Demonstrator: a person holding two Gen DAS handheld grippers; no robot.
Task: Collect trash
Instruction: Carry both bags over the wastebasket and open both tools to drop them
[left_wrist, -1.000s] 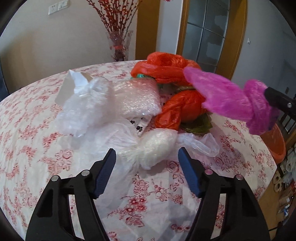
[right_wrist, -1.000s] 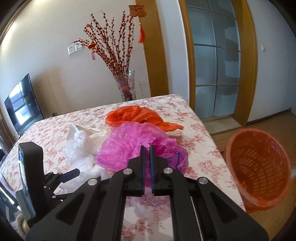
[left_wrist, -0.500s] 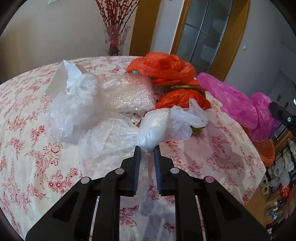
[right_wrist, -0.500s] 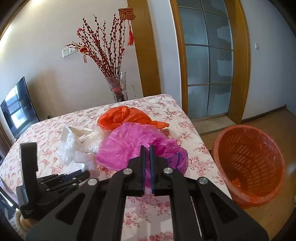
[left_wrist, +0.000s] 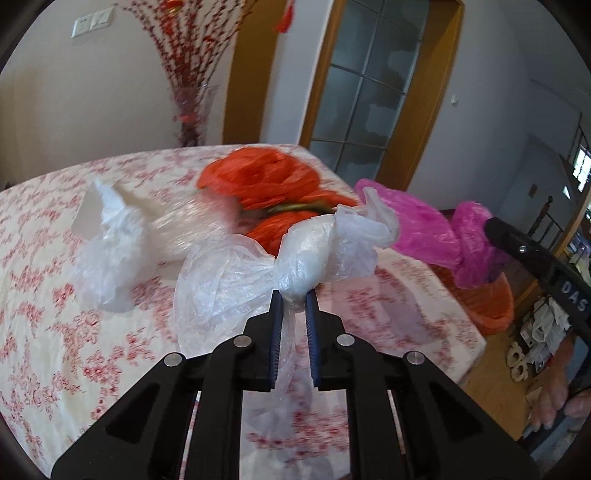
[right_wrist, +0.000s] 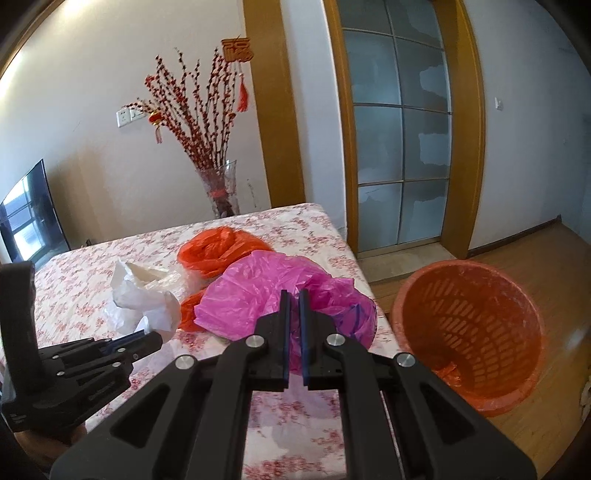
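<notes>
Bright daylight, fisheye warp, motion blur

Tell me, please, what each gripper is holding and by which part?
Left gripper: clear plastic bag, pinched at its twisted middle. Right gripper: pink plastic bag, by its near edge.

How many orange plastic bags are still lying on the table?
2, possibly one crumpled bag: the larger orange plastic bag lies toward the far side of the floral-cloth table, the smaller orange bundle just nearer, partly hidden behind the held clear bag.
</notes>
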